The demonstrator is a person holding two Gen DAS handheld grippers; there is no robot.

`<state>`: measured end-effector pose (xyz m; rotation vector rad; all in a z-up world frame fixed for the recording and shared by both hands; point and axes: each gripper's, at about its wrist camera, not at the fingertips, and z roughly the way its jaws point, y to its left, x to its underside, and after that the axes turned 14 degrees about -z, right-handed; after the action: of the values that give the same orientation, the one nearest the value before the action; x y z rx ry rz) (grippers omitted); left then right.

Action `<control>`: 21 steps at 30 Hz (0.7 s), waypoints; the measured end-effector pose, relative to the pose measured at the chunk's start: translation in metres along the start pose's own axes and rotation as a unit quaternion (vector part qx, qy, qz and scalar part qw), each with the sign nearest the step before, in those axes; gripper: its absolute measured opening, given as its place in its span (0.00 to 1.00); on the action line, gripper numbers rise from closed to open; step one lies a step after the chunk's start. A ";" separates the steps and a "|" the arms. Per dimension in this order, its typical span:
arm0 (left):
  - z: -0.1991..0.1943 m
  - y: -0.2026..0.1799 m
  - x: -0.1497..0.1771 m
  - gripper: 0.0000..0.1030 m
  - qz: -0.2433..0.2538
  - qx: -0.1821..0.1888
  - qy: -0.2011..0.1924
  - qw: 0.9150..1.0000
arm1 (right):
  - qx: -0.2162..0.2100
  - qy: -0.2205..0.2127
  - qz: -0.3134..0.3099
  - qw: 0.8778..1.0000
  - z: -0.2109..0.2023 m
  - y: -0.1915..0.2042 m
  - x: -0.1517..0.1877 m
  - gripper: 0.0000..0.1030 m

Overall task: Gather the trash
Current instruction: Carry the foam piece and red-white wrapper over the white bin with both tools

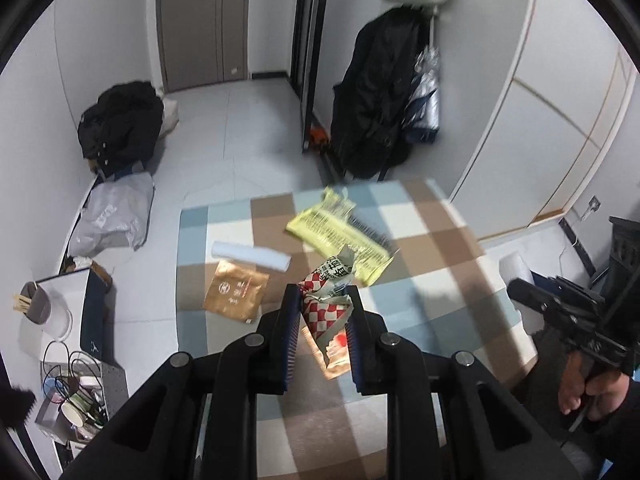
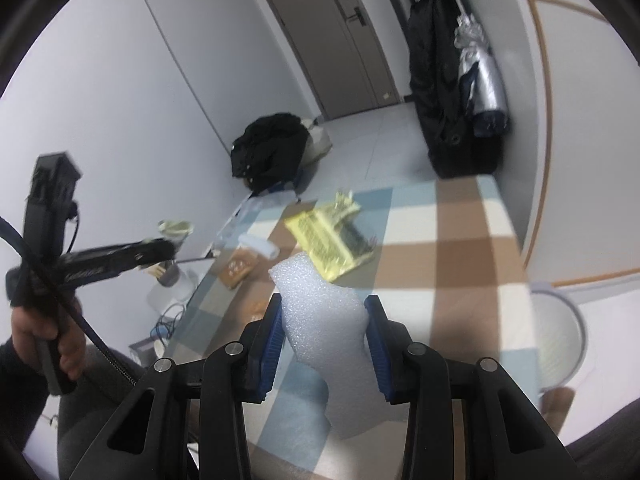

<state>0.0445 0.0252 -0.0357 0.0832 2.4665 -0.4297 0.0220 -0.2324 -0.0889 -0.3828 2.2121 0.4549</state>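
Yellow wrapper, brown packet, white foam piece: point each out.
yellow wrapper [image 1: 340, 236], left wrist view, its printed middle.
brown packet [image 1: 236, 292], left wrist view, its face.
white foam piece [image 2: 324, 312], right wrist view, its middle.

Checked tablecloth [image 1: 420, 248]: far-right squares bare, open to approach. Obstructions toward its far-left part: yellow wrapper [image 1: 340, 236] at the far middle; white foam roll [image 1: 252, 256] left of it; brown paper packet [image 1: 236, 292] just nearer than the roll. White mesh wastebasket [image 2: 560, 344] stands off the cloth's right edge, mouth unobstructed.

Black Chinese characters appear on the checkered wrapper [image 1: 325, 304], but blur defeats reading. Print on the yellow packet [image 1: 340, 236] and brown pouch [image 1: 236, 292] is likewise illegible.
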 end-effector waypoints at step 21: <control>0.018 -0.140 -0.034 0.17 0.034 0.120 -0.016 0.992 | 0.113 -0.093 0.002 0.989 -0.127 -0.113 -0.055 0.37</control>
<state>0.0600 -0.1113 0.0106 0.2570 2.3616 -0.6916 0.0178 -0.3829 0.0081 -0.2050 2.0549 0.2281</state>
